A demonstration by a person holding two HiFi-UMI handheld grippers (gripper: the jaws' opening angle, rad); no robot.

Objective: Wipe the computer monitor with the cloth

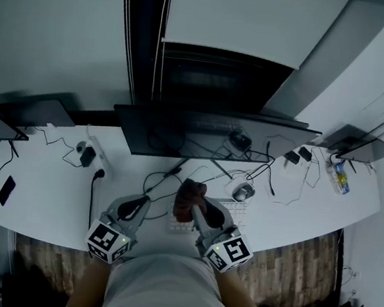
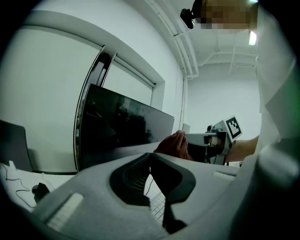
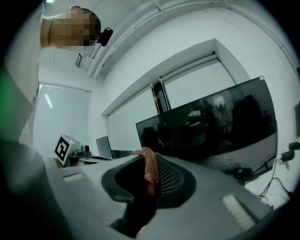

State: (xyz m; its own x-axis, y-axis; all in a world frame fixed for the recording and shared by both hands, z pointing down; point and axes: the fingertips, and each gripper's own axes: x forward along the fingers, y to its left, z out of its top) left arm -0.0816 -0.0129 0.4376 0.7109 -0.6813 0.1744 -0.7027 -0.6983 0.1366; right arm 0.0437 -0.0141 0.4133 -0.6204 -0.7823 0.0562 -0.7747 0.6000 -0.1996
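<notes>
Cloth [image 1: 189, 199], reddish-brown and all bunched up, is pinched tight in my right claw [image 1: 195, 211], over the middle of the bench's [image 1: 40, 185] near edge. It is close in front of the monitor [image 1: 215, 135] but not touching it. Most of the cloth is tucked between the pads, so I see just a fold. My left claw [image 1: 146, 199] has its tips together with nothing in it. The monitor is dark, wide and shiny, toward the far edge; from my claws' views its bottom part is hidden. A white keyboard [image 1: 235, 208] is partly covered. The bench's left end has open room, with a phone [image 1: 6, 189] by the near edge.
</notes>
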